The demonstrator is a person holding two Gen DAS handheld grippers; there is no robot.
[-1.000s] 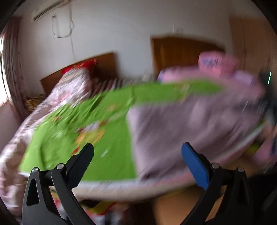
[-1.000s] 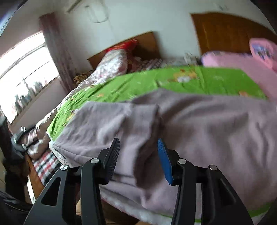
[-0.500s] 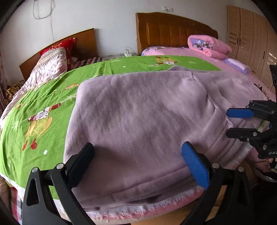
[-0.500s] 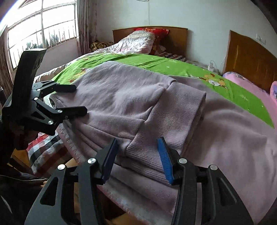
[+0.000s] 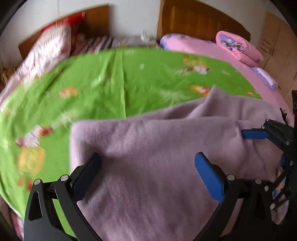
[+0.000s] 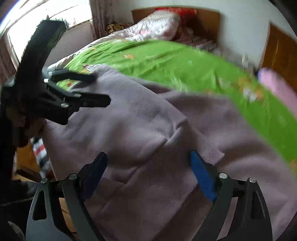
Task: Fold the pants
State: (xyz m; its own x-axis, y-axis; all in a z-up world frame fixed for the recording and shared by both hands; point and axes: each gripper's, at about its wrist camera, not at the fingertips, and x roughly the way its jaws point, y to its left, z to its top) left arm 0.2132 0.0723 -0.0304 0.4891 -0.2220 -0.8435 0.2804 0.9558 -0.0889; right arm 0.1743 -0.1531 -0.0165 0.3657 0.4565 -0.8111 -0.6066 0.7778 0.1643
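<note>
- Mauve pants (image 5: 157, 166) lie bunched along the bed's near edge, on a green sheet (image 5: 111, 77)
- Left gripper (image 5: 148, 172) and right gripper (image 6: 148, 172) both hover over the cloth, jaws wide apart, holding nothing
- Beyond: pink quilt (image 5: 239, 46), wooden headboards (image 5: 194, 20), white wall (image 5: 133, 16)

Mauve fleece pants (image 5: 157, 166) lie rumpled on green bedspread (image 5: 115, 77).

No readable text or labels
</note>
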